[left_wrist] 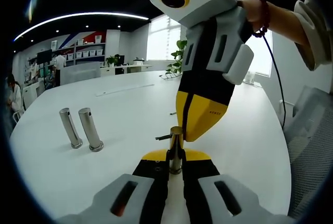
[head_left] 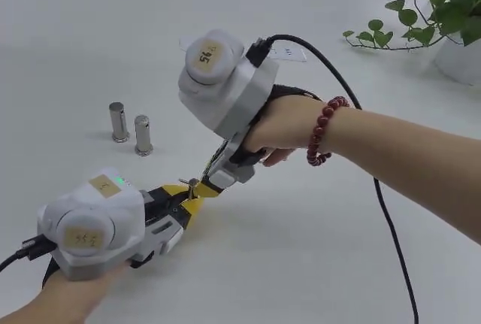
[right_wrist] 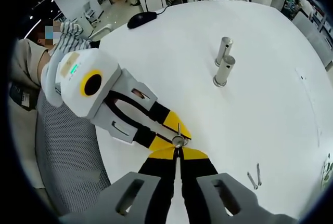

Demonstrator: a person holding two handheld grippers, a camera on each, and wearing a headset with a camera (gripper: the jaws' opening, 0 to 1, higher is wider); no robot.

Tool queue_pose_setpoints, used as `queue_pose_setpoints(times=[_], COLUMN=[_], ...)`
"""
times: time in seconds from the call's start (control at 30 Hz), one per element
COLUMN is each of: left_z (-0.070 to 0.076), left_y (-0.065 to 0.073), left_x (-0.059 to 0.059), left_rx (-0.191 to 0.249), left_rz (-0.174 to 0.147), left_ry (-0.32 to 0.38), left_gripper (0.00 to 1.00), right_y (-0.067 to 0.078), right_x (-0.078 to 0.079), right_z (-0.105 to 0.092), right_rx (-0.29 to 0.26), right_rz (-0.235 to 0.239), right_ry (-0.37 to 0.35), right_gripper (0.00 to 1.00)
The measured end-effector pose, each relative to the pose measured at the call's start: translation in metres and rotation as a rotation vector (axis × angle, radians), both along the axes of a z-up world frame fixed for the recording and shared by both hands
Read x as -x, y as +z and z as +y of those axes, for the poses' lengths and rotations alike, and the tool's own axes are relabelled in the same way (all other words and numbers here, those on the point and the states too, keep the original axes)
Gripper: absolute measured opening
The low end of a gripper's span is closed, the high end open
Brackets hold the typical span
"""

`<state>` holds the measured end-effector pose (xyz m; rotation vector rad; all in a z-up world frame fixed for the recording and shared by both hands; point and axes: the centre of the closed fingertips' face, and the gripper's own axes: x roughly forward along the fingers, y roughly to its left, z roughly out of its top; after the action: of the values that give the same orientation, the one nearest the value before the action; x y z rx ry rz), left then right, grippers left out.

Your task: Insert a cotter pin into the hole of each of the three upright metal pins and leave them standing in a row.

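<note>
My left gripper [head_left: 189, 198] [left_wrist: 176, 160] is shut on a short metal pin [head_left: 193, 186] [left_wrist: 176, 142] [right_wrist: 178, 141], held upright just above the white table [head_left: 301, 249]. My right gripper [head_left: 211, 183] [right_wrist: 178, 152] comes in from the right, its yellow fingers [left_wrist: 200, 117] against the pin, shut on a thin cotter pin [right_wrist: 179, 130]. The cotter pin's end [left_wrist: 163, 137] pokes out of the pin's far side. Two more metal pins [head_left: 118, 122] [head_left: 143, 135] stand upright side by side to the left [left_wrist: 70, 128] [left_wrist: 90, 129] [right_wrist: 223, 51] [right_wrist: 222, 71].
Two spare cotter pins [right_wrist: 254, 176] lie on the table to the right. A potted plant [head_left: 443, 8] stands at the far right corner. The right gripper's black cable [head_left: 385, 211] trails over the table. A black mouse [right_wrist: 141, 19] lies at the far edge.
</note>
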<state>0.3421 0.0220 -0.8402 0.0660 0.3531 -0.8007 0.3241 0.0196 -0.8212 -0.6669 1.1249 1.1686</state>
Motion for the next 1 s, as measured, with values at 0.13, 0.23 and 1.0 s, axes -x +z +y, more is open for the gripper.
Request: queue_pose_setpoints(times=[0.13,0.23,1.0], left_z=[0.0002,0.0003,0.0001], left_y=[-0.0002,-0.0005,0.0000], left_x=[0.0000,-0.0002,0.0010], left_rx=[0.000,-0.002,0.001], left_rz=[0.000,0.000,0.001], left_ry=[0.000,0.001,0.005], left_gripper=[0.07,0.07,0.07], right_y=[-0.0004,0.0004,0.0033], right_x=[0.0009,0.0022,0.0004], right_z=[0.0000,0.0027,0.0004], right_rx=[-0.013,-0.037,-0.066], right_rz=[-0.001,-0.004,-0.039], right_ry=[0.002,-0.003,-0.051], right_gripper=[0.05,0.10,0.05])
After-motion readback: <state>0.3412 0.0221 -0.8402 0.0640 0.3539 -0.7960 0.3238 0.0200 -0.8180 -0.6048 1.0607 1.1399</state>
